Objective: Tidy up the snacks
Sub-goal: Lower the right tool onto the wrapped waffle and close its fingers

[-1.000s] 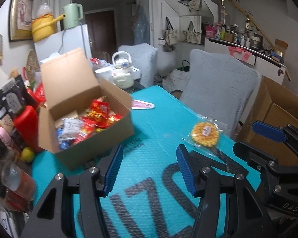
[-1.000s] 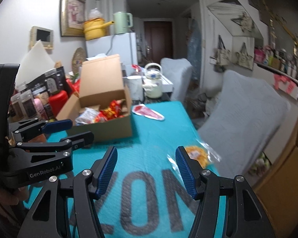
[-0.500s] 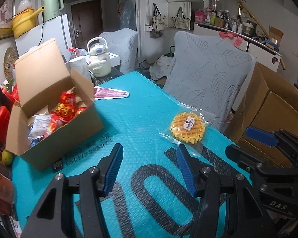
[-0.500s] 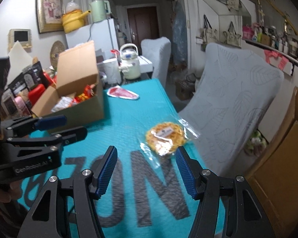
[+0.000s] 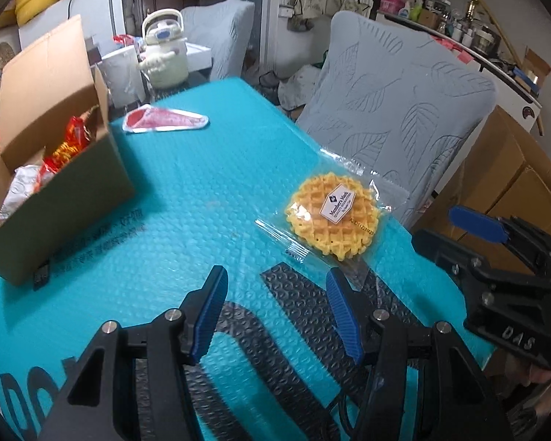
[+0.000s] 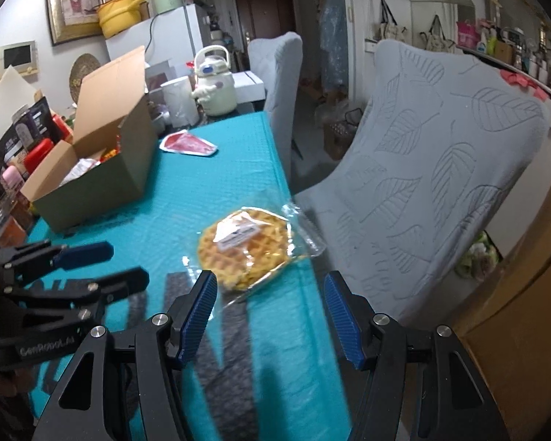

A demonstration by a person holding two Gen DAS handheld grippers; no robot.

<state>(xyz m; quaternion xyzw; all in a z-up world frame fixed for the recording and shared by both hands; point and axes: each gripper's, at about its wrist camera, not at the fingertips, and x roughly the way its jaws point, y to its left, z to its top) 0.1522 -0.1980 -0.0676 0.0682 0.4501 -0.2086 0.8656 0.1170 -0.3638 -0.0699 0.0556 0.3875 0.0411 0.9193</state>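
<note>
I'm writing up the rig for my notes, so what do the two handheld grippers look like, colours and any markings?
Both are matte black metal frames with silver screw heads and two fingers faced with ribbed blue pads. The left gripper shows white "GenRobot.AI" lettering on its side in the right wrist view; the right gripper shows "DAS" on its body in the left wrist view.

Teal bubble-textured table cover (image 5: 209, 191), open cardboard box (image 5: 73, 198), wrapped waffle (image 5: 334, 217), red packet (image 5: 165, 121)

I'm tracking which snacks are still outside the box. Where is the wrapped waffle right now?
The wrapped waffle lies flat on the teal table cover, near its edge beside the grey chair, well apart from the cardboard box and just ahead of both grippers.
</note>
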